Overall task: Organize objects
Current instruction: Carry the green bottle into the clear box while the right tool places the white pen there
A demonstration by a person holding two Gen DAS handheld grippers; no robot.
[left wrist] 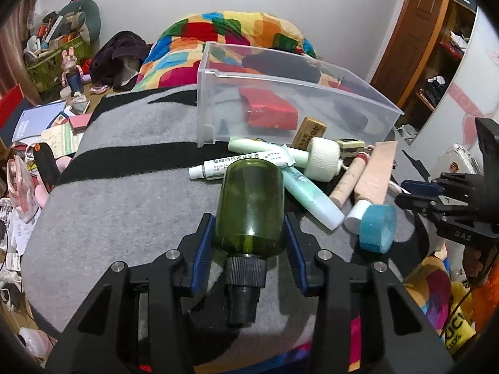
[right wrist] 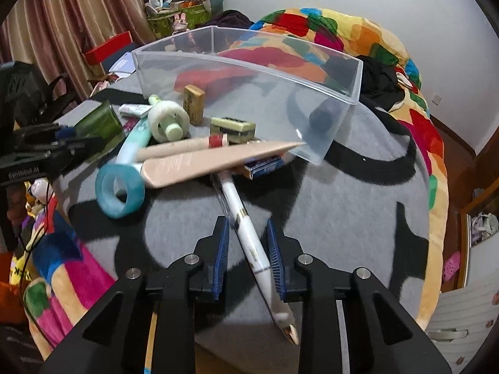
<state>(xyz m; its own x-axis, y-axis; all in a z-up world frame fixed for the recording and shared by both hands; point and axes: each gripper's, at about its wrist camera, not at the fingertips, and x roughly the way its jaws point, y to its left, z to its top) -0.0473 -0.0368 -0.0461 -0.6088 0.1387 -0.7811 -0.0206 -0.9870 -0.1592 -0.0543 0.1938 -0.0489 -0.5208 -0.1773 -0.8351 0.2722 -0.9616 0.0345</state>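
Note:
My left gripper (left wrist: 249, 221) is shut on a dark green bottle (left wrist: 251, 202) with a black cap, held over the grey blanket (left wrist: 124, 205). The bottle also shows in the right wrist view (right wrist: 98, 126). My right gripper (right wrist: 248, 233) has a white pen (right wrist: 246, 227) lying between its pads; the jaws stand slightly apart around it. A clear plastic bin (left wrist: 280, 99) stands behind the pile and holds a red box (left wrist: 268, 110). The pile has tubes (left wrist: 308, 193), a blue tape roll (left wrist: 375, 227), a white spool (left wrist: 322, 159) and a wooden block (left wrist: 310, 131).
A beige tube (right wrist: 215, 159), a small blue box (right wrist: 265, 165) and a green stamp-like item (right wrist: 232, 129) lie by the bin (right wrist: 249, 93). A colourful quilt (left wrist: 224, 40) lies behind. Clutter covers the floor at left (left wrist: 46, 118).

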